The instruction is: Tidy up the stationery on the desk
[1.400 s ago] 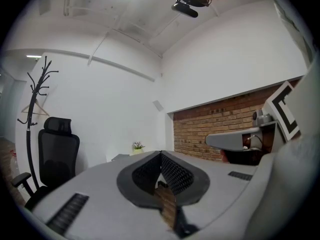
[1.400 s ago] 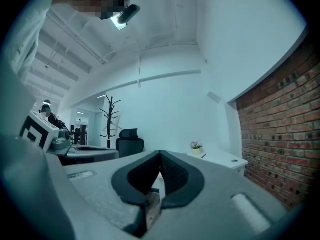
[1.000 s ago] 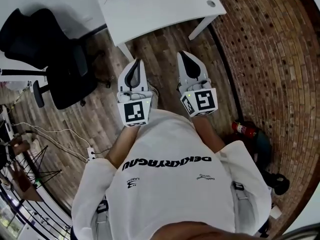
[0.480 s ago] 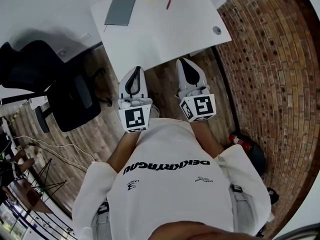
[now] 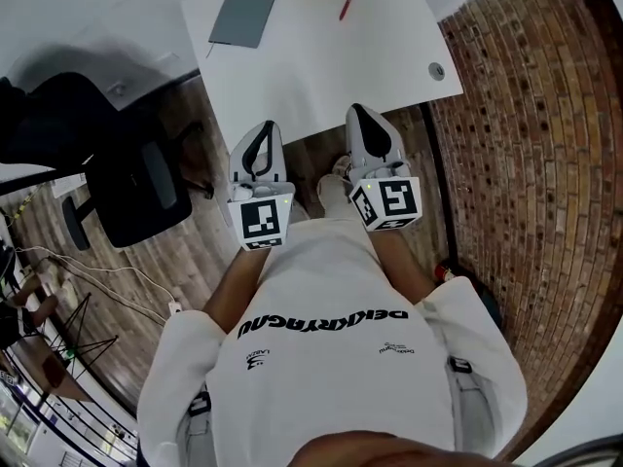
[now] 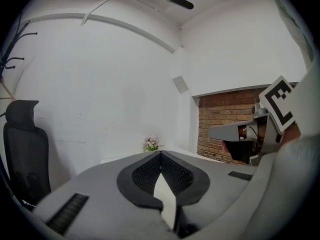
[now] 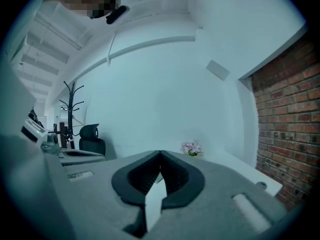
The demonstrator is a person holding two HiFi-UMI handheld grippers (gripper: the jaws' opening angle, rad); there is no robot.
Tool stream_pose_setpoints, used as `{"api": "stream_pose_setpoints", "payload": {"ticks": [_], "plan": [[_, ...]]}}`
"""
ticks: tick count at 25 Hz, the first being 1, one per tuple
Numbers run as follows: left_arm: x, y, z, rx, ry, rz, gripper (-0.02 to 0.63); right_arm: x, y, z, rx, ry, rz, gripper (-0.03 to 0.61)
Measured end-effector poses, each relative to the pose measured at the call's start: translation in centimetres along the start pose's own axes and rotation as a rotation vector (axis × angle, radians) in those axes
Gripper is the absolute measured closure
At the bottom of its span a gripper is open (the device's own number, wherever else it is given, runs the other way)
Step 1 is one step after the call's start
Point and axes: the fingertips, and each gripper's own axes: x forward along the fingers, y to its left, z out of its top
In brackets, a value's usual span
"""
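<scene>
Red pen and notebook are way up the desk, so left gripper and right gripper just hang empty, jaws pressed together.

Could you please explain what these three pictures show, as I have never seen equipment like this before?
There is no robot here: a person holds a gripper in each hand. The wide picture comes from a camera on the person's head, looking down at the left gripper and right gripper. The other two come from cameras riding on each gripper. Ahead stands a white desk with a grey notebook and a red pen. Both grippers are shut and empty.
</scene>
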Motion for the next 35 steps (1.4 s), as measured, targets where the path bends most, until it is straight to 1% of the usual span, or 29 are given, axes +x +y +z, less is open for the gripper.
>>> {"api": "stream_pose_setpoints", "payload": {"ticks": [4, 8, 12, 15, 19, 24, 27, 31, 33, 34, 35], "plan": [[3.0, 0.7, -0.3, -0.007, 0.020, 0.043, 0.615, 2.5, -1.3, -0.6, 0.001, 0.020, 0.039, 0.580], [6.0, 1.4, -0.5, -0.015, 0.049, 0.119, 0.615, 5.7, -3.0, -0.9, 0.004, 0.043, 0.102, 0.580], [9.4, 2.4, -1.1, -0.019, 0.095, 0.177, 0.615, 9.4, -4.4, -1.6, 0.012, 0.100, 0.173, 0.580], [12.2, 3.0, -2.2, -0.039, 0.146, 0.188, 0.615, 12.2, -4.9, -3.0, 0.023, 0.168, 0.226, 0.580], [16.1, 3.9, -3.6, -0.070, 0.216, 0.175, 0.615, 16.0, -5.7, -4.7, 0.053, 0.225, 0.261, 0.580], [20.0, 6.8, -4.3, -0.158, 0.234, 0.205, 0.615, 20.9, -6.3, -6.8, 0.101, 0.278, 0.270, 0.580], [22.1, 9.2, -5.1, -0.177, 0.250, 0.221, 0.615, 23.9, -6.3, -7.8, 0.119, 0.295, 0.269, 0.577], [24.9, 12.4, -7.3, -0.210, 0.272, 0.247, 0.609, 27.6, -6.6, -9.4, 0.132, 0.317, 0.253, 0.571], [26.2, 13.6, -8.5, -0.238, 0.294, 0.236, 0.593, 29.1, -6.8, -10.3, 0.147, 0.331, 0.238, 0.564], [26.8, 14.0, -9.2, -0.266, 0.310, 0.222, 0.576, 29.8, -6.8, -10.8, 0.157, 0.341, 0.231, 0.558], [27.4, 14.4, -9.9, -0.291, 0.327, 0.208, 0.547, 30.5, -6.8, -11.4, 0.168, 0.353, 0.225, 0.551]]}}
